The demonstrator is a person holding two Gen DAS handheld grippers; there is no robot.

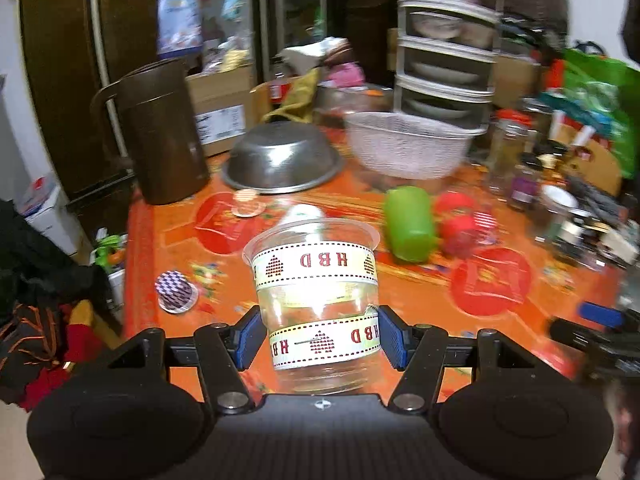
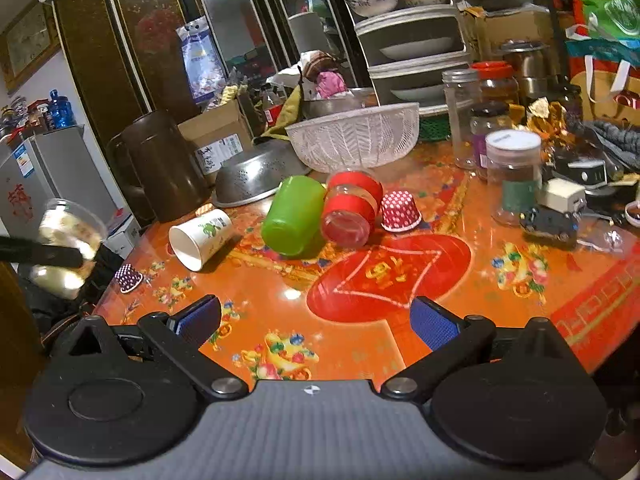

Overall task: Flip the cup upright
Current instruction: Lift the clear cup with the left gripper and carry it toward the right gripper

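My left gripper [image 1: 320, 338] is shut on a clear plastic cup [image 1: 316, 300] with "HBD" ribbon bands. It holds the cup above the table, mouth pointing away and up. The same cup shows blurred at the far left of the right wrist view [image 2: 66, 240]. My right gripper [image 2: 316, 320] is open and empty above the orange tablecloth [image 2: 360, 320]. On the table lie a white paper cup [image 2: 200, 238] on its side, a green cup [image 2: 294, 216] on its side, and a clear cup with red bands [image 2: 352, 210] on its side.
A red polka-dot paper cup [image 2: 400, 211] and a small purple capsule [image 2: 129, 277] stand mouth down. Behind are a steel colander [image 2: 256, 176], a white basket [image 2: 356, 140], a brown jug [image 2: 164, 164], jars [image 2: 514, 176] at right and stacked shelves [image 2: 412, 40].
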